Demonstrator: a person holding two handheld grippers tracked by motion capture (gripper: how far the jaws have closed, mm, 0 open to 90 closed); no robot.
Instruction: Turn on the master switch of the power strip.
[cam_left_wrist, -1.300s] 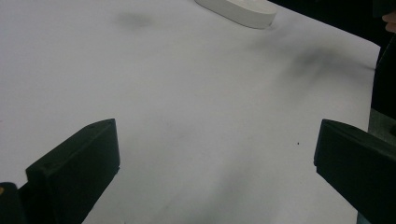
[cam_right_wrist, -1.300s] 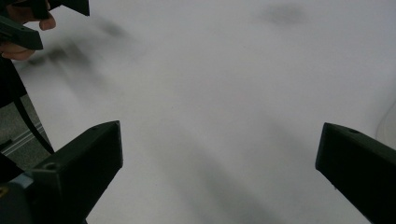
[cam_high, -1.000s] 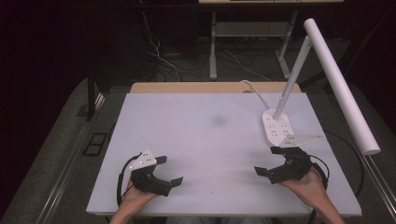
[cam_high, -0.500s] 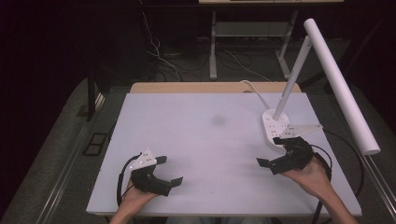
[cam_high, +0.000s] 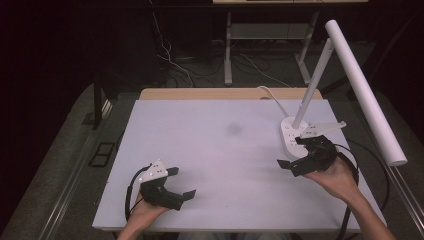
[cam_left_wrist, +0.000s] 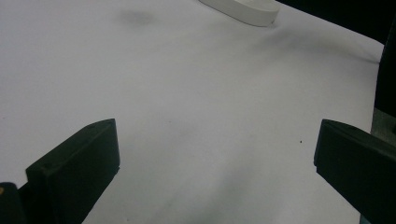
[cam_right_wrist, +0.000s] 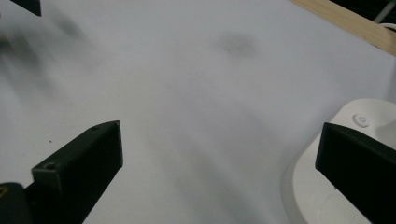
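A white desk lamp stands on the right of the table; its round base carries a slanted stem and a long tube head. My right gripper hovers at the base's near edge, open and holding nothing. In the right gripper view one jaw overlaps the lamp base, whose power button shows just beyond it. My left gripper rests near the front left of the table, open with bare tabletop between its fingers. The lamp base lies far off in the left gripper view.
The white tabletop has a faint dark smudge near its middle. A wooden strip runs along the far edge. A cable trails back from the lamp. The dark floor beyond holds cables and table legs.
My right gripper has moved forward and slightly up, from the front right of the table to the lamp base. The left gripper has stayed put.
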